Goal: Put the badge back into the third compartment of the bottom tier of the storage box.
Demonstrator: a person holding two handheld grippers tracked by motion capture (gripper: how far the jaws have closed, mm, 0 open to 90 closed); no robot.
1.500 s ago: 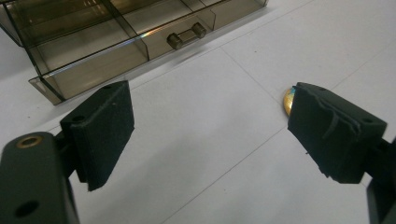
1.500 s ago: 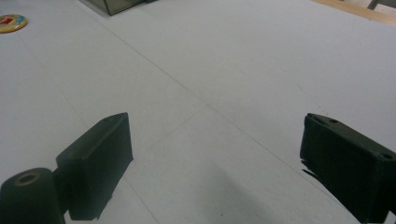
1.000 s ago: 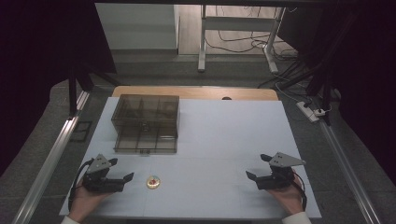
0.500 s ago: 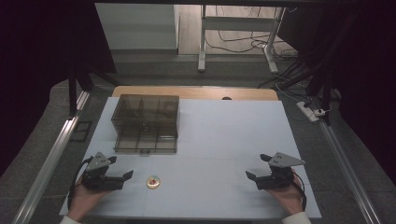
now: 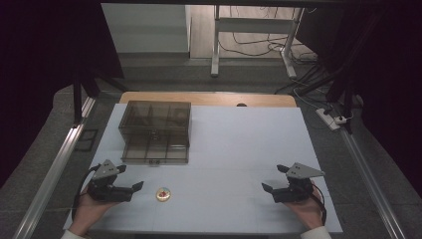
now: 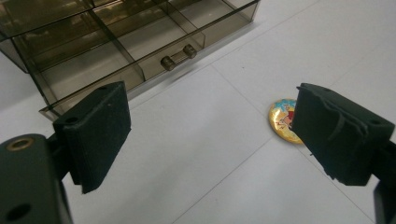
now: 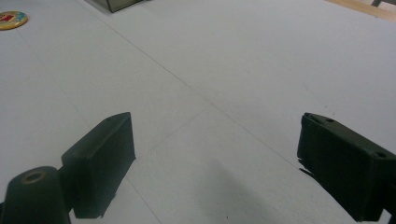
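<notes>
Both grippers gaping, nothing held. Left gripper [image 5: 133, 189] near-left, badge [image 5: 163, 194] flat on table [image 5: 239, 149] just right of it, near the drawer [image 5: 155, 148], which looks pulled out, prob. Badge is thin: drop jaws low, straddle edges, then close. Right gripper [image 5: 271, 191] idle, well apart.

Round gold badge [image 5: 163, 194] flat on table, near drawer box [image 5: 155, 130].

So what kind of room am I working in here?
Probably a lab or recording workspace rather than a home: a white table edged by aluminium rails, dark curtains at the sides, loose cables and a white power strip on the floor behind.
</notes>
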